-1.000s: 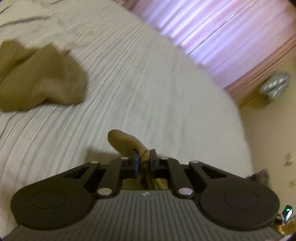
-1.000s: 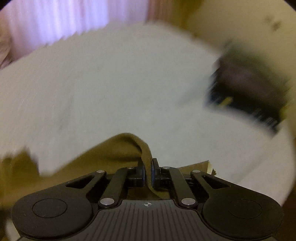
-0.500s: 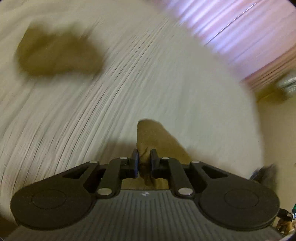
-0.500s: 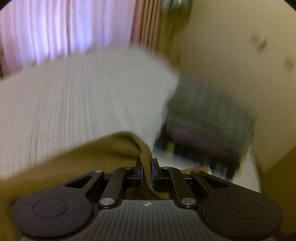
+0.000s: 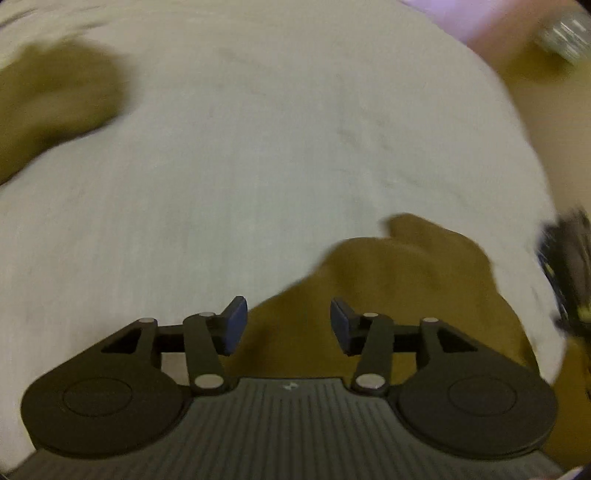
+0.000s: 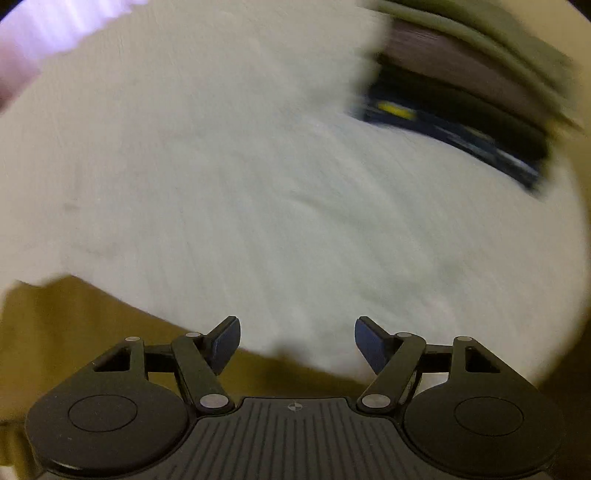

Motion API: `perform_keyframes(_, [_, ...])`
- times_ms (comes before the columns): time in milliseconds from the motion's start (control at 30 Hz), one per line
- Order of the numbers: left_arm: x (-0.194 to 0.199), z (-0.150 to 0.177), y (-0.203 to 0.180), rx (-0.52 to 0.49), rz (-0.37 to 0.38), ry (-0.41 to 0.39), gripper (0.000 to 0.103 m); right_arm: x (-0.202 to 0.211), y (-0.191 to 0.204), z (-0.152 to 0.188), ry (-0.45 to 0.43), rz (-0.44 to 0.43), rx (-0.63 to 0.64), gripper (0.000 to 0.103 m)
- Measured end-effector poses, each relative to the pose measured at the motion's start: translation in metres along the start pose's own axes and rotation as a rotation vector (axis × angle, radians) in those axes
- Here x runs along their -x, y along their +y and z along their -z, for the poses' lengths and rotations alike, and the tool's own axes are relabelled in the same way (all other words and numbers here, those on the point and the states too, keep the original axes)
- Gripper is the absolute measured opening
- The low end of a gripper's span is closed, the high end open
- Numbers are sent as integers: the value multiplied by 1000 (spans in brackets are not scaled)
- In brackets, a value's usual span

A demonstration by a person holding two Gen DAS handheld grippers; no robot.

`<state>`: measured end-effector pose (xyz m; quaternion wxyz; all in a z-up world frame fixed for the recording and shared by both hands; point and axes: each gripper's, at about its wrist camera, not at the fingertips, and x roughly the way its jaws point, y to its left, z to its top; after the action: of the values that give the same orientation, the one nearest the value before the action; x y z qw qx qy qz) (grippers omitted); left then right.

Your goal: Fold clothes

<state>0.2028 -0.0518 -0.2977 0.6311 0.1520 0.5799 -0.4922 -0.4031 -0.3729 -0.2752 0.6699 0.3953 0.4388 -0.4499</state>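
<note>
An olive-brown garment [image 5: 399, 288] lies on the white bedspread [image 5: 258, 147], spreading from under my left gripper [image 5: 288, 325] toward the right. That gripper is open, its blue pads [image 5: 232, 325] apart above the cloth and holding nothing. In the right wrist view the same olive garment [image 6: 66, 332] lies at the lower left, its edge running under my right gripper [image 6: 297, 345], which is also open and empty. A second olive-brown heap [image 5: 51, 99] rests on the bed at the far left. Both views are blurred by motion.
The bed's right edge curves past a dark object with a yellow mark [image 6: 443, 122] beside the bed. Pink curtains [image 5: 480, 22] hang at the back, with a shiny silver object [image 5: 565, 33] near them. White bedspread [image 6: 258, 184] stretches ahead.
Both grippers were shut on the olive garment; now both have opened and let it go onto the bed. Both cameras have swung, with the views still blurred.
</note>
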Motion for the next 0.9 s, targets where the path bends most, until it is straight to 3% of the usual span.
perform_keyframes(100, [-44, -21, -20, -87, 77, 34, 47, -29, 46, -14, -24, -128, 77, 72])
perform_keyframes(233, [-85, -36, -21, -79, 149, 79, 48, -72, 89, -17, 7, -272, 151, 72])
perform_keyframes(400, [-116, -39, -13, -41, 224, 117, 46, -115, 110, -20, 22, -427, 85, 72])
perform_keyframes(467, [-126, -35, -12, -30, 273, 142, 36, -131, 114, -21, 52, -486, 41, 72])
perform_keyframes(500, [-132, -38, -16, -47, 281, 147, 9, -139, 116, -22, 66, -515, 19, 72])
perform_keyframes(533, [-130, -37, -16, -58, 285, 141, 3, -145, 120, -21, 84, -535, 19, 68])
perform_keyframes(567, [-128, -37, -17, -70, 289, 132, 3, -147, 125, -20, 98, -534, 47, 20])
perform_keyframes(600, [-118, -40, -19, -82, 301, 89, 3, -146, 130, -19, 108, -523, 85, 3])
perform_keyframes(733, [-69, -61, -32, -147, 338, -100, 3, -95, 131, -32, -69, -502, 172, 3])
perform_keyframes(900, [-29, -126, -56, -244, 356, -352, 3, -26, 129, -79, -343, -487, 218, 3])
